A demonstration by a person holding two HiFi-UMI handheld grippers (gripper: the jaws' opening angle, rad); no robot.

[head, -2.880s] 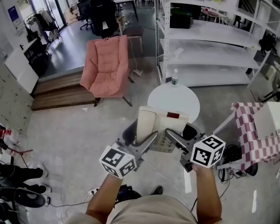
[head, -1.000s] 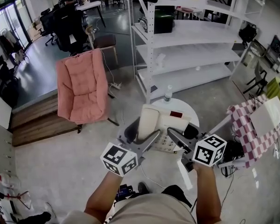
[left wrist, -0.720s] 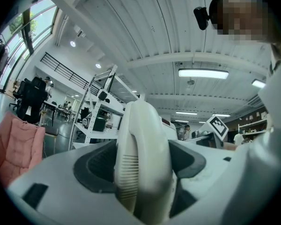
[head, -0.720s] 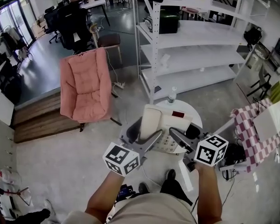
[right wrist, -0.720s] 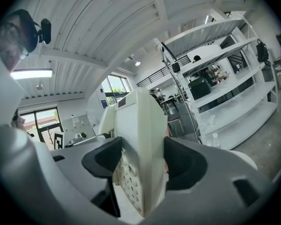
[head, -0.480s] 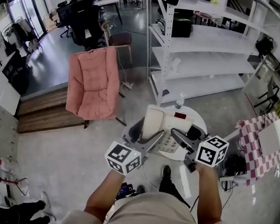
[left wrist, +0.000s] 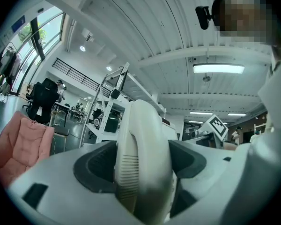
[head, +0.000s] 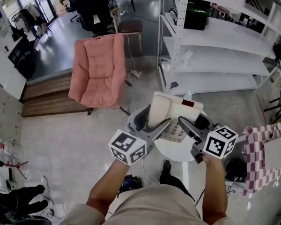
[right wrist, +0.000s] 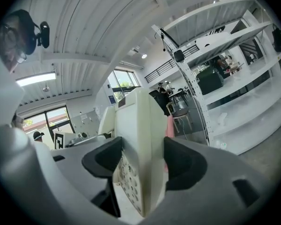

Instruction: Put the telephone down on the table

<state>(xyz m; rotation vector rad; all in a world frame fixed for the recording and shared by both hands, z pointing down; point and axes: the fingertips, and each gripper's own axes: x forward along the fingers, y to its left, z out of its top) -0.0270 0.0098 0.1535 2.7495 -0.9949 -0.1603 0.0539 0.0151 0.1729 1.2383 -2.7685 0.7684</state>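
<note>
head view. my left claw (head: 150, 123) and my right claw (head: 193, 124) hold one cream telephone (head: 178, 110) between them, out in front of my body. the telephone hangs over the round white table (head: 175, 153), whose top shows below the telephone's near edge; whether any part of it touches that top i cannot tell. its handset (head: 158, 108) lies along the left side of the body, a red label (head: 188, 103) sits at the far right, and the keypad (head: 174, 134) faces toward me. a marker cube (head: 127, 146) sits on the left claw, and a second marker cube (head: 220, 142) on the right claw.

left gripper view. the jaws of my left claw (left wrist: 140, 165) are drawn in partway, dark pads pressed on either flank of the handset (left wrist: 143, 158), which stands edge-on between them and fills the gap.

right gripper view. the jaws of my right claw (right wrist: 140, 165) are likewise clamped on the right edge of the telephone (right wrist: 138, 149), one pad against the keypad (right wrist: 129, 182) face, the other against the opposite face.

surroundings, head view. a pink chair (head: 97, 71) stands to the left, beyond the table. white shelving (head: 215, 36) stands farther back on the right. a red-and-white chequered cloth (head: 260, 146) lies at the right edge. the floor (head: 70, 139) is pale concrete.
</note>
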